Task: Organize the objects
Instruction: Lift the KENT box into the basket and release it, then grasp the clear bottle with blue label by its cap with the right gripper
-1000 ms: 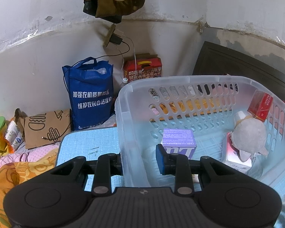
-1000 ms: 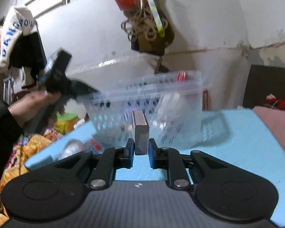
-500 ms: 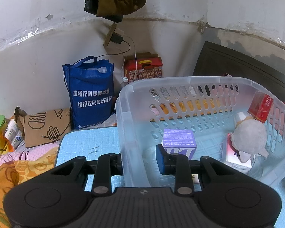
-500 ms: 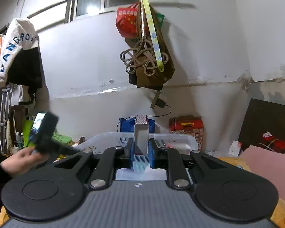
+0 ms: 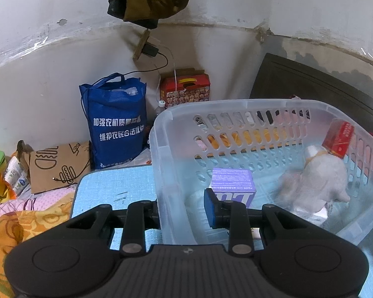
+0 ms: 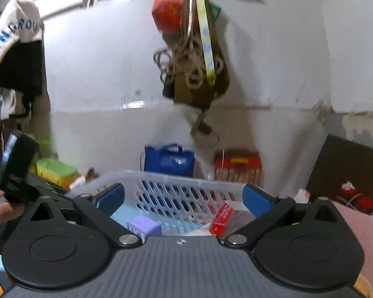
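A clear plastic basket point(image 5: 166, 134) stands on a light blue mat point(image 5: 116, 186). It holds a purple box point(image 5: 232, 181), a grey plush toy point(image 5: 318, 183) and a red box point(image 5: 338, 139). My left gripper point(image 5: 182, 211) straddles the basket's near left wall, one finger outside and one inside, and grips that wall. My right gripper point(image 6: 184, 196) is wide open and empty above the basket point(image 6: 161, 176); the purple box point(image 6: 143, 224) and the red box point(image 6: 222, 218) show below it. The box it held is not visible.
A blue tote bag point(image 5: 116, 121), a red carton point(image 5: 185, 89) and a brown paper bag point(image 5: 57, 166) stand against the wall behind the basket. Ropes and bags point(image 6: 194, 67) hang from the wall. Bedding point(image 5: 17, 226) lies at left. A dark headboard point(image 5: 310, 84) is at right.
My right gripper rose over the basket and opened, and the box it held is gone from its fingers. The plush toy in the basket has shifted. My left gripper has stayed in place.
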Demonstrator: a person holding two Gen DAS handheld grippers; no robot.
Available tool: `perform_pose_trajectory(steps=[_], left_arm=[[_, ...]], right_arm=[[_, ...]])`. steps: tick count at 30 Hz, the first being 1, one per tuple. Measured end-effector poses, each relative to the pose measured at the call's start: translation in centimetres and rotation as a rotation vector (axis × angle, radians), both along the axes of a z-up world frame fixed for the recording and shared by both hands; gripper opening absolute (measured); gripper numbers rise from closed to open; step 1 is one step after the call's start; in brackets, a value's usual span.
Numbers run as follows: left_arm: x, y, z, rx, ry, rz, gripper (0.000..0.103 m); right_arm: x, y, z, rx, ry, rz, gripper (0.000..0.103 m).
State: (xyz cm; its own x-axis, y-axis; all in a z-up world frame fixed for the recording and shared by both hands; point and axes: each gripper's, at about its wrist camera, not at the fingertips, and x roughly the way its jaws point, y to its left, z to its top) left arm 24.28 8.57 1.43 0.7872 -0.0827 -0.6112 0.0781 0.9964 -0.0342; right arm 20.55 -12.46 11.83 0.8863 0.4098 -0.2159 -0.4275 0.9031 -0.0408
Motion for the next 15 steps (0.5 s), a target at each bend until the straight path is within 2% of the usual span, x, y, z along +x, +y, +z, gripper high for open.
perform_pose_trajectory(steps=[4, 7, 10, 13, 14, 15], left_arm=[[0.0, 0.0, -0.1, -0.005, -0.003, -0.002, 0.034], [0.0, 0.0, -0.1, -0.006, -0.005, -0.003, 0.034], [0.0, 0.0, -0.1, -0.006, -0.005, -0.003, 0.034], [0.0, 0.0, -0.1, -0.006, -0.005, -0.004, 0.034], [0.0, 0.0, -0.1, -0.007, -0.005, -0.003, 0.034], [0.0, 0.0, -0.1, -0.007, -0.005, -0.003, 0.034]], right_arm=[[-2.9, -0.5, -1.0, 0.033, -0.013, 0.0, 0.103], [-4.3, -0.8, -2.9, 0.063, 0.021, 0.002, 0.103], [-4.5, -1.0, -4.9, 0.13, 0.107, 0.032, 0.103], [-4.9, -0.3, -7.2, 0.136, 0.195, 0.087, 0.103], [-5.1, 0.1, -7.9, 0.128, 0.218, 0.107, 0.101], [-5.2, 0.6, -8.6, 0.114, 0.244, 0.133, 0.092]])
